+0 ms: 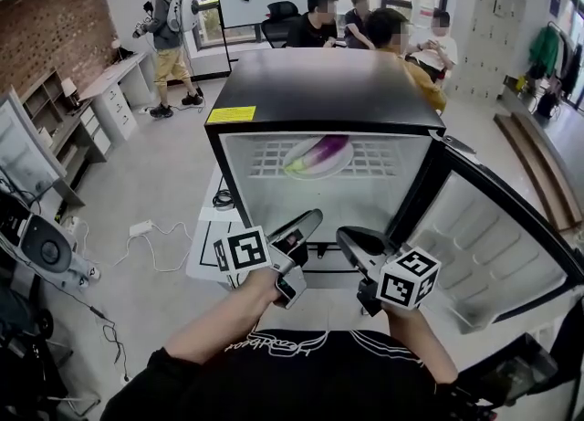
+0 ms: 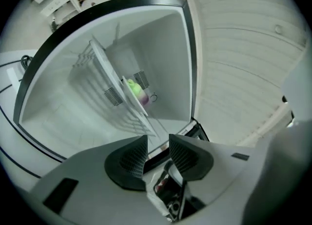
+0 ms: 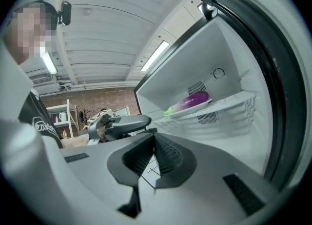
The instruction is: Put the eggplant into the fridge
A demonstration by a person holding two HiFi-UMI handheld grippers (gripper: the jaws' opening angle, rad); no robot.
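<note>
At the far left of the head view a person stands on the grey floor beside a desk that runs along a brick wall. Nearer the camera, the left tool is held level in front of the fridge, with its marker cube turned up toward the camera. In the left gripper view its two jaws stand apart with nothing between them, and only the fridge's white inside shows beyond the gap. The fridge is a small cabinet with a black top and a yellow label at the front left corner of that top, and it stands open. Inside, a wire shelf crosses the upper part. On it lies a white plate bearing the eggplant, which is purple with a green end and sits toward the back of the compartment. The right tool is just beside the left one, also level and short of the opening. In the right gripper view its jaw tips meet, closed on nothing. To the right, the door swings out wide and shows its white inner lining. Behind the fridge several people sit together.
</note>
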